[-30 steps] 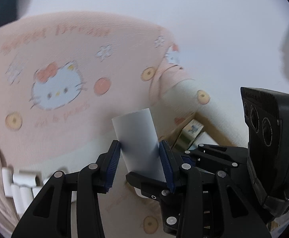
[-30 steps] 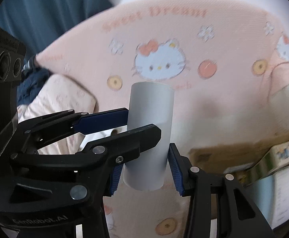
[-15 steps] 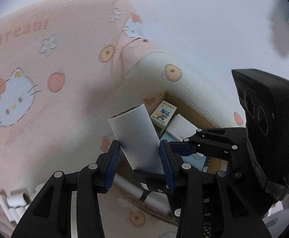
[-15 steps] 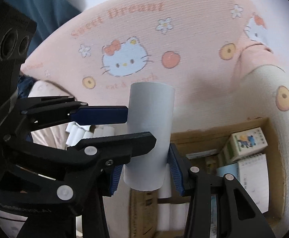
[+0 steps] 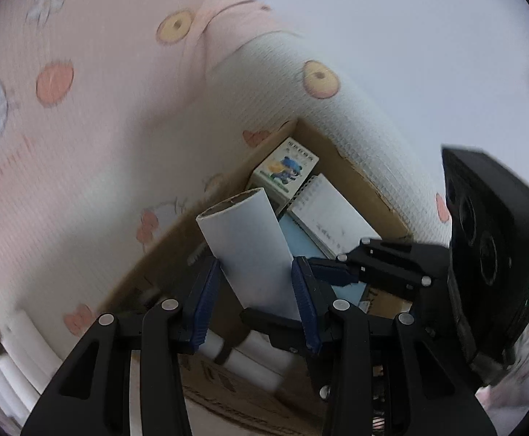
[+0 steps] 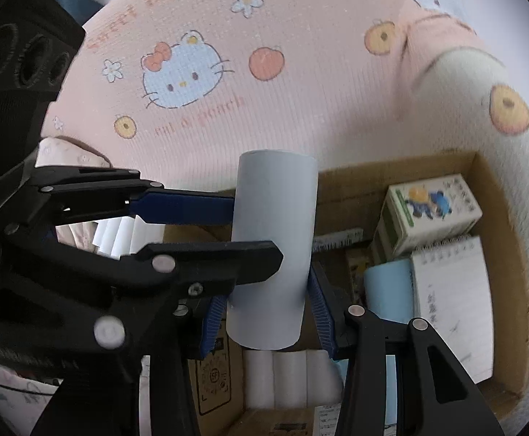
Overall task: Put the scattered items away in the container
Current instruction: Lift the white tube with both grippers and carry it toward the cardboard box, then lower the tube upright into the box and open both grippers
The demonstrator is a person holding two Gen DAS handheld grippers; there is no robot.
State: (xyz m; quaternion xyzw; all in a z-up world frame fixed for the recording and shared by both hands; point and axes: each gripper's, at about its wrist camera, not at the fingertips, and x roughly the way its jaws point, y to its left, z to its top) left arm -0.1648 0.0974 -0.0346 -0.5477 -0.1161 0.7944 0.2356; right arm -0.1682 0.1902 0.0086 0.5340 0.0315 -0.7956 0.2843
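Both grippers grip one white cardboard tube [image 5: 250, 250], also in the right wrist view [image 6: 271, 254]. My left gripper [image 5: 255, 301] is shut on its lower part. My right gripper [image 6: 268, 312] is shut on it too, and the left gripper's blue-padded fingers [image 6: 181, 205] cross in from the left. The tube hangs above an open cardboard box [image 6: 497, 189], also in the left wrist view [image 5: 355, 167]. The box holds a small cartoon carton [image 6: 428, 210], a spiral notepad [image 6: 453, 301], a pale blue item [image 6: 388, 287] and white tubes [image 6: 286, 378].
The box lies on a pink and cream Hello Kitty bed cover [image 6: 228, 72]. More white tubes lie in a pile on the cover at the left [image 5: 6, 367], seen past the left gripper in the right wrist view [image 6: 115, 236]. A white wall [image 5: 428, 36] is behind.
Both grippers have carried the tube from over the pink cover to above the cardboard box. The box and its contents have come into full view. The grips have not changed.
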